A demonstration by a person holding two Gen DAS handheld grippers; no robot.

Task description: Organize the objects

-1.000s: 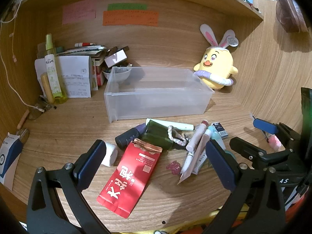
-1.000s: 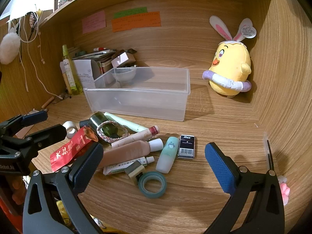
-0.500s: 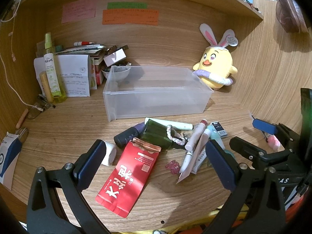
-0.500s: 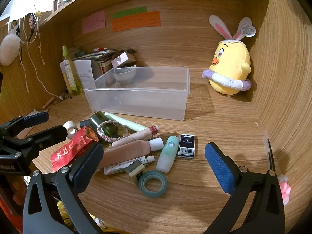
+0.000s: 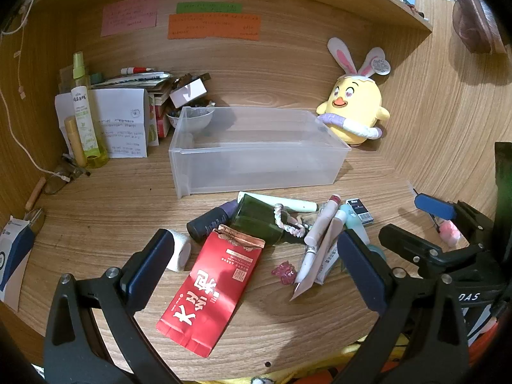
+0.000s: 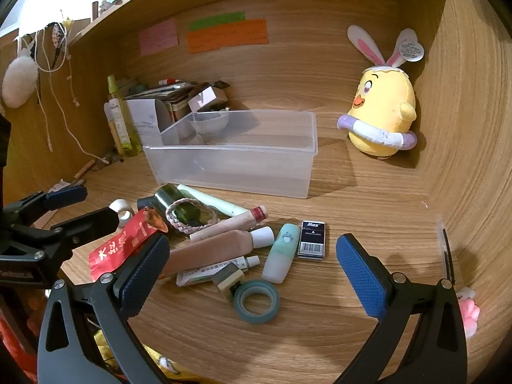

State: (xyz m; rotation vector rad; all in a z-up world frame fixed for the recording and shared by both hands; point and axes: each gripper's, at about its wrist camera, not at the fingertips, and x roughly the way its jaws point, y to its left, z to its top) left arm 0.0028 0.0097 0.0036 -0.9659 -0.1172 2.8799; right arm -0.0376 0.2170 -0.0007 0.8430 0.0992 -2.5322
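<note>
Jaws spread on both left gripper (image 5: 256, 262) and right gripper (image 6: 252, 265), hovering empty over clutter; red packet (image 5: 211, 291) lying before clear bin (image 5: 256, 150). Pick pending: judging next move needs closing on one item

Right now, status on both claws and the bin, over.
Left claw open, empty, over red packet. Right claw open, empty, over teal tape roll. Clear bin holds nothing yet; clutter all on desk. Path clear.

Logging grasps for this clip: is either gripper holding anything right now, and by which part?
Nothing is held. The left gripper and right gripper are both open, fingers spread above the clutter on the desk.
</note>
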